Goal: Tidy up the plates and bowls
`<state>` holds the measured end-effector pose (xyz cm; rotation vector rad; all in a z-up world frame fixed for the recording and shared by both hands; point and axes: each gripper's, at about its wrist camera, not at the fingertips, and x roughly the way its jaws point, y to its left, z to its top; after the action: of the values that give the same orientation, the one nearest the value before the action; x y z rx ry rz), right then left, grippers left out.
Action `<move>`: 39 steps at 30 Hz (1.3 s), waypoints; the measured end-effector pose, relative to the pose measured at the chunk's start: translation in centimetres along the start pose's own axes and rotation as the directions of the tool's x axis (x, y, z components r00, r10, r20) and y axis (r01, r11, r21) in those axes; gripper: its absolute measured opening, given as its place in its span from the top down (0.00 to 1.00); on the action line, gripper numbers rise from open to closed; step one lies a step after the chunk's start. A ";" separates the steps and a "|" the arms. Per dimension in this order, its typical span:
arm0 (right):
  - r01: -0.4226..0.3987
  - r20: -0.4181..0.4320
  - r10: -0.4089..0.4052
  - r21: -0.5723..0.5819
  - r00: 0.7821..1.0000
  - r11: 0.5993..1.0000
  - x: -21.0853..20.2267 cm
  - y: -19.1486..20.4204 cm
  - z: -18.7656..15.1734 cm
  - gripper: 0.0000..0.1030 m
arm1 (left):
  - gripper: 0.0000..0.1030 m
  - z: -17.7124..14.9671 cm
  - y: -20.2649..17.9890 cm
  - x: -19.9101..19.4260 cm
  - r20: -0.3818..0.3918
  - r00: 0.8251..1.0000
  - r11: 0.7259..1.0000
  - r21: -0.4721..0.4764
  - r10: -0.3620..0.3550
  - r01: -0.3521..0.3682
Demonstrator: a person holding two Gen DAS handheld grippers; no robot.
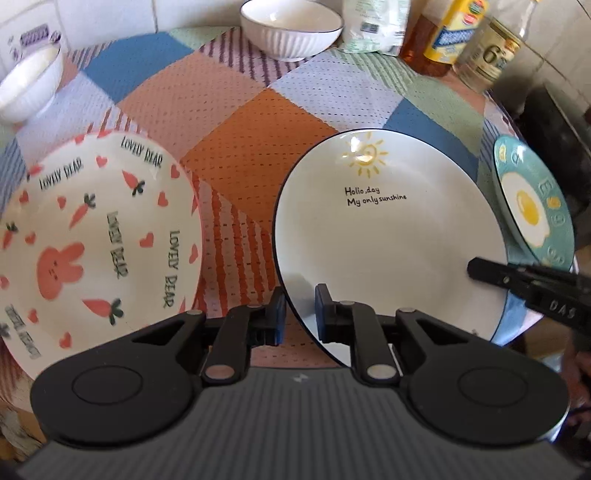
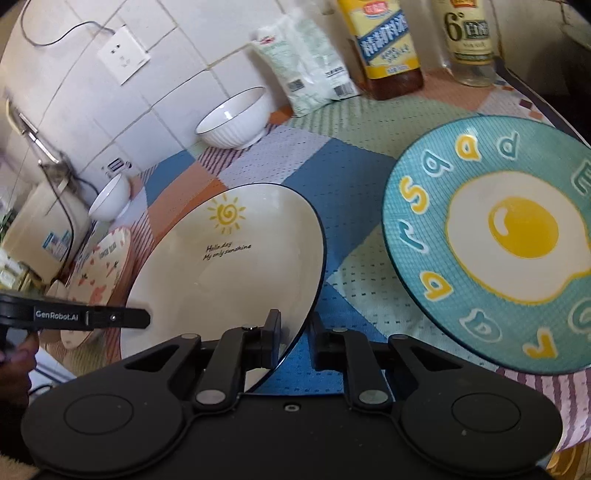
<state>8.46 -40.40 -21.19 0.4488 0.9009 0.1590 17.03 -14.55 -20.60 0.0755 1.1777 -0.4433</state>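
A white sun plate [image 1: 388,236] with a dark rim lies mid-table; it also shows in the right wrist view [image 2: 221,266]. My left gripper [image 1: 300,314] is open, its jaws straddling the plate's near left rim. My right gripper [image 2: 295,339] is open, its jaws straddling the plate's near right rim. A rabbit-and-carrot plate [image 1: 96,236] lies to the left, a teal fried-egg plate [image 2: 495,243] to the right. A ribbed white bowl [image 1: 291,26] stands at the back, a second white bowl [image 1: 29,81] at the back left.
A patchwork cloth [image 1: 236,122] covers the table. A white packet [image 2: 306,62], a yellow-labelled bottle [image 2: 384,44] and a clear bottle [image 2: 469,40] stand along the back by the tiled wall. The table's right edge lies just beyond the teal plate.
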 end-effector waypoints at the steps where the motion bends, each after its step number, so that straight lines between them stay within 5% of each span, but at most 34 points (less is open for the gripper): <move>1: -0.007 0.000 0.007 -0.005 1.000 1.000 -0.2 0.0 0.2 0.81 | 0.85 0.0 -0.1 -0.2 0.000 1.000 1.000 0.012 -0.001 0.001; 21: -0.102 0.010 0.107 -0.201 0.994 0.974 2.3 1.7 7.5 0.79 | 0.83 4.8 1.8 -1.8 0.121 0.990 0.996 -0.045 0.079 -0.074; 32: -0.079 -0.004 0.080 -0.205 0.997 0.976 6.6 2.0 9.2 0.78 | 0.83 7.5 3.0 1.6 0.079 0.984 0.982 -0.114 0.160 -0.151; 39: -0.057 -0.018 0.055 -0.210 0.998 0.976 7.3 2.2 9.8 0.77 | 0.83 7.8 3.3 1.9 0.057 0.987 0.983 -0.119 0.149 -0.142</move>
<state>20.81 -39.10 -20.24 0.2759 0.8731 0.3060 25.73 -14.33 -19.83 0.0474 1.1224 -0.2469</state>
